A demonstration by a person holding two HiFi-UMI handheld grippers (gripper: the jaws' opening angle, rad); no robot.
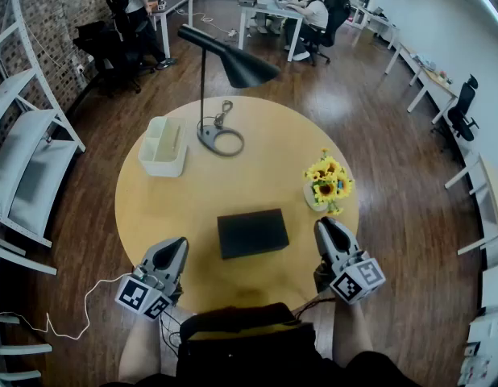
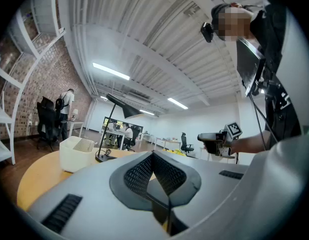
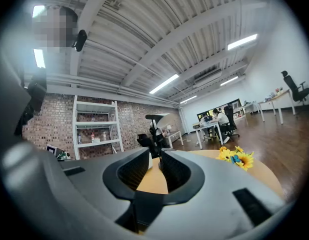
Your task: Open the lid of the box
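A flat black box (image 1: 251,232) lies with its lid down on the round yellow table (image 1: 192,192), near the front edge. My left gripper (image 1: 176,246) hovers at the table's front left, a hand's width left of the box, with its jaws shut and nothing in them (image 2: 153,154). My right gripper (image 1: 325,226) is just right of the box, apart from it. Its jaws stand a little apart with only the table showing between them (image 3: 155,155). The box does not show in either gripper view. The right gripper (image 2: 218,141) also appears in the left gripper view.
A black desk lamp (image 1: 225,63) stands at the back of the table with its base (image 1: 220,139) and cord. A white bin (image 1: 163,145) sits back left, and sunflowers (image 1: 329,181) in a pot at the right. White shelving (image 1: 23,160) is to the left, with people at desks beyond.
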